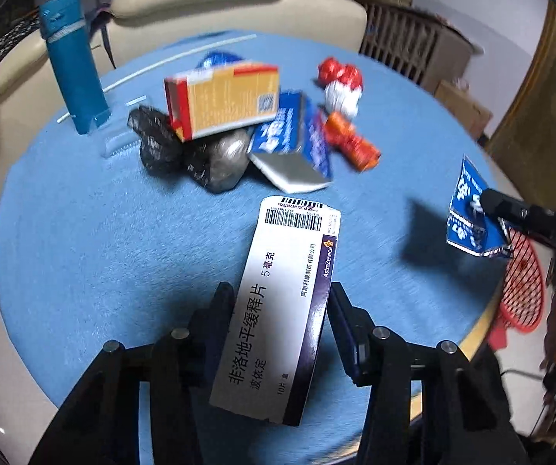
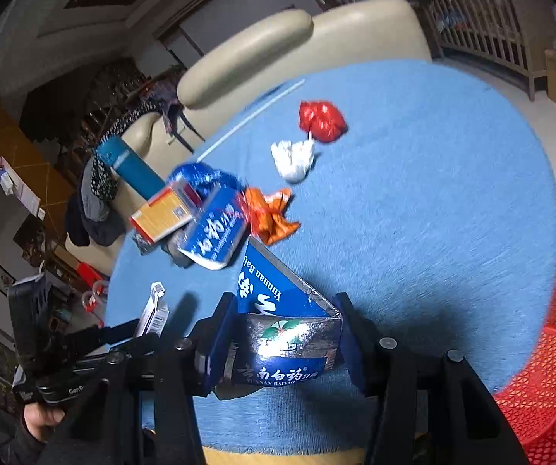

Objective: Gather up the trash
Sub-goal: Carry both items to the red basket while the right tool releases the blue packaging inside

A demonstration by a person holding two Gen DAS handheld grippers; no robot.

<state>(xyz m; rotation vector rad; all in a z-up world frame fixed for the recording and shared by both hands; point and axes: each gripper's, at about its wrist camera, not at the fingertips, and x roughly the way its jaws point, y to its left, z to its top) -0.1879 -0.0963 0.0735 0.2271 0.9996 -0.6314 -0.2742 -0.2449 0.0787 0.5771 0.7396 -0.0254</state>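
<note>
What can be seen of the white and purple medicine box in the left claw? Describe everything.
The medicine box is a long, flat cardboard carton, white on its broad face with a dark purple strip along one edge. It bears black Chinese lettering, an AstraZeneca mark and barcodes at the far end. It looks intact and closed. The left claw grips it by its long sides near the near end, holding it lifted and tilted over the blue tablecloth, apart from the pile of trash beyond it.

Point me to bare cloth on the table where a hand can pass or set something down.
Free: the wide right side of the blue tablecloth, beyond the red wrapper and white wad; also the near left edge. Crowded: the middle pile around the yellow box and blue box.
</note>
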